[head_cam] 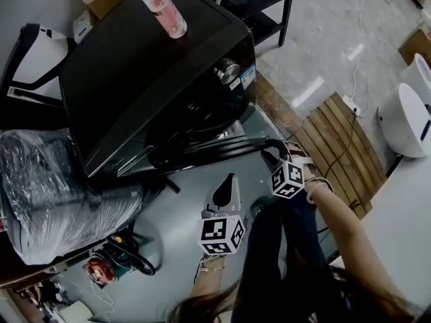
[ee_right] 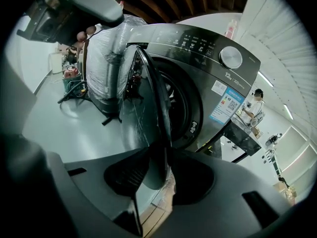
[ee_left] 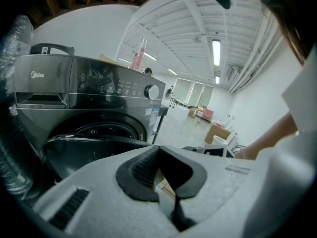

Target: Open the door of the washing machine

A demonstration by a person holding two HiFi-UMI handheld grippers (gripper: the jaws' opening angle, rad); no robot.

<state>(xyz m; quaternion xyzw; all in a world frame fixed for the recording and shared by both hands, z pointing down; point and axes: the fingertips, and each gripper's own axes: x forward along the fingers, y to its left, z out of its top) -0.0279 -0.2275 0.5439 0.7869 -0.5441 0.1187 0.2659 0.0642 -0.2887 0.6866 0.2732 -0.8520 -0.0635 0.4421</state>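
The dark washing machine (head_cam: 148, 66) fills the upper left of the head view, and its round door (head_cam: 215, 150) is swung out toward me. My right gripper (head_cam: 268, 155) is at the door's free edge. In the right gripper view that door edge (ee_right: 148, 98) runs down between the jaws of the right gripper (ee_right: 158, 152), which stand apart around it, with a gap on the right side. My white left gripper (head_cam: 227, 180) hovers lower, in front of the door, touching nothing. In its own view the left gripper (ee_left: 158, 148) has its tips together and holds nothing; the machine's control panel (ee_left: 99, 88) lies beyond.
A pink bottle (head_cam: 161, 5) stands on the machine's top. A bulky plastic-wrapped thing (head_cam: 54, 194) sits to the machine's left, with cables and tools (head_cam: 108, 261) on the floor below it. A wooden pallet (head_cam: 337, 147) and a white appliance (head_cam: 404, 120) lie to the right.
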